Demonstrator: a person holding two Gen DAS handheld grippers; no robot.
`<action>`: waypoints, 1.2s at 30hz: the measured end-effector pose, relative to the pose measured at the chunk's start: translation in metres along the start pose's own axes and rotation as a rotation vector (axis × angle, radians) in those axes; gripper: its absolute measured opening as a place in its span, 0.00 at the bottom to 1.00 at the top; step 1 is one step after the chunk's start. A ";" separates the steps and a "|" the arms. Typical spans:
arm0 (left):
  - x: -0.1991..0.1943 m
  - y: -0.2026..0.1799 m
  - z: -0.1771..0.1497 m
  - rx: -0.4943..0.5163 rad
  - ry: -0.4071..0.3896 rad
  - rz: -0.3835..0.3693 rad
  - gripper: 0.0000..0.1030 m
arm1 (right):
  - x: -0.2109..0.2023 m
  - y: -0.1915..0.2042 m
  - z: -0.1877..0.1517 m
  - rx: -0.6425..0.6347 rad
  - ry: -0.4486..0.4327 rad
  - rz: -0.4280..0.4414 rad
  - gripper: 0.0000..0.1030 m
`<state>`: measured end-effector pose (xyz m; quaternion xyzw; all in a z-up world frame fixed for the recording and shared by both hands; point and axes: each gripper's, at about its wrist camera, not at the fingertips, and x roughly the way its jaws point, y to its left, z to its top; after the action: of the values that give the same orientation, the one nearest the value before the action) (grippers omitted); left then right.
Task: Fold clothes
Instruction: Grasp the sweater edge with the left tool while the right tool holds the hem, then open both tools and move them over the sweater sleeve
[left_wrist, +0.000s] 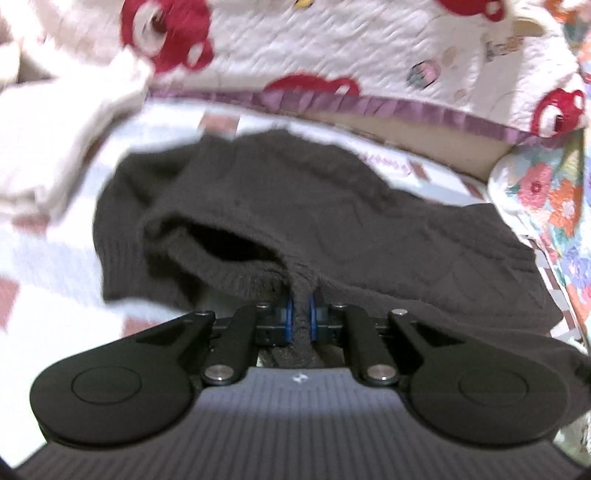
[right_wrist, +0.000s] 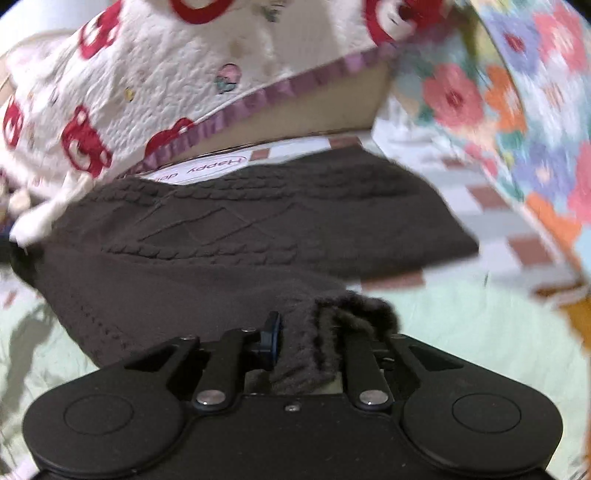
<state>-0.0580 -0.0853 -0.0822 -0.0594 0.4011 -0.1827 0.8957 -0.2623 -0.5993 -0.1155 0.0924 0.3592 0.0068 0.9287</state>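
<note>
pinching the near edge of the dark sweater (left_wrist: 280, 206), the left gripper (left_wrist: 300, 317) and right gripper (right_wrist: 295, 332) are both clamped on knit. sweater body lies ahead of both grippers on the bed (left_wrist: 55, 266), below the bear quilt (left_wrist: 332, 48).

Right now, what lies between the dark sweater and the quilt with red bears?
In the left wrist view, a strip of checked bedsheet separates the dark sweater from the quilt.
</note>
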 end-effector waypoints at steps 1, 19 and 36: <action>-0.012 -0.004 0.003 0.022 -0.019 0.011 0.07 | -0.005 0.000 0.005 -0.008 -0.005 0.014 0.11; -0.062 0.043 -0.035 0.066 0.208 0.137 0.05 | -0.003 -0.014 -0.011 -0.058 0.231 -0.111 0.45; 0.029 0.029 0.125 0.206 0.245 0.074 0.41 | 0.050 0.126 0.132 -0.730 0.005 0.253 0.50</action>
<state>0.0605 -0.0749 -0.0261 0.0703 0.4885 -0.1953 0.8475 -0.1297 -0.4935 -0.0309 -0.2007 0.3212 0.2488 0.8914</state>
